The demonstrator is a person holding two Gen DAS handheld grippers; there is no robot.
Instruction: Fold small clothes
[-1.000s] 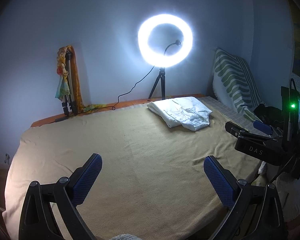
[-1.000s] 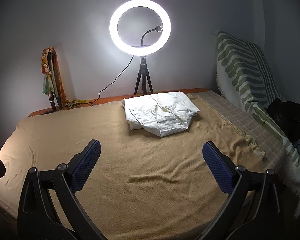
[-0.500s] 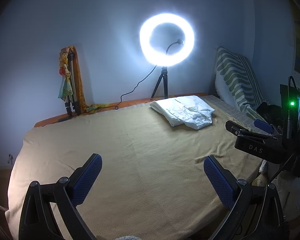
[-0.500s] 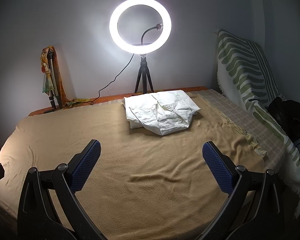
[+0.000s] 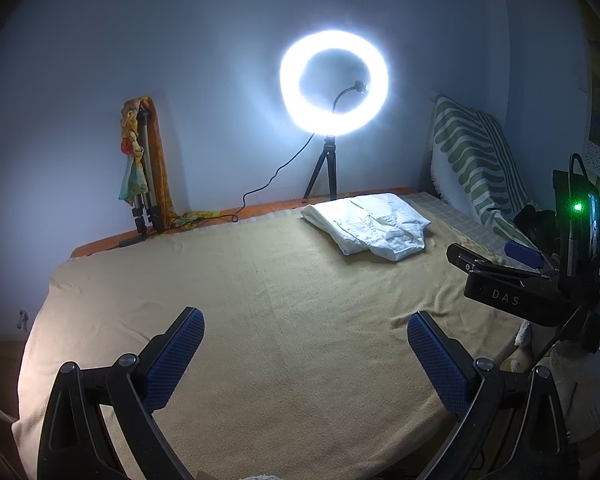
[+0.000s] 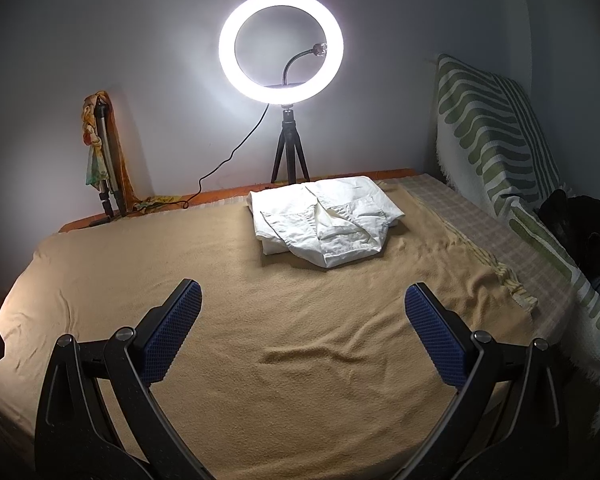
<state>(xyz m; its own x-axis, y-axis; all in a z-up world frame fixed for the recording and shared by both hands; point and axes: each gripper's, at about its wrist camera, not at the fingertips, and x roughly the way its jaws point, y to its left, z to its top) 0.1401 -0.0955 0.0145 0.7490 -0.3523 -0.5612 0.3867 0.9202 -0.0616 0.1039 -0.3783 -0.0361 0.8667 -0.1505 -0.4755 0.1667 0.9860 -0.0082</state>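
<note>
Both your grippers, left gripper (image 5: 305, 354) and right gripper (image 6: 303, 332), are wide apart and hold nothing. The white cloth (image 6: 325, 220) lies bunched, partly folded, at 12 o'clock on the blanket (image 6: 180, 264).

The only readable text is "DAS", in pale capital letters on the black body of the right gripper (image 5: 516, 264), seen at the right edge of the left wrist view. Just above it a green light (image 5: 578, 207) glows on a black upright part of the same gripper; it carries no writing that can be made out. A small round mark sits on the gripper's near finger, too small to read. The right wrist view shows no text, label or number.
</note>
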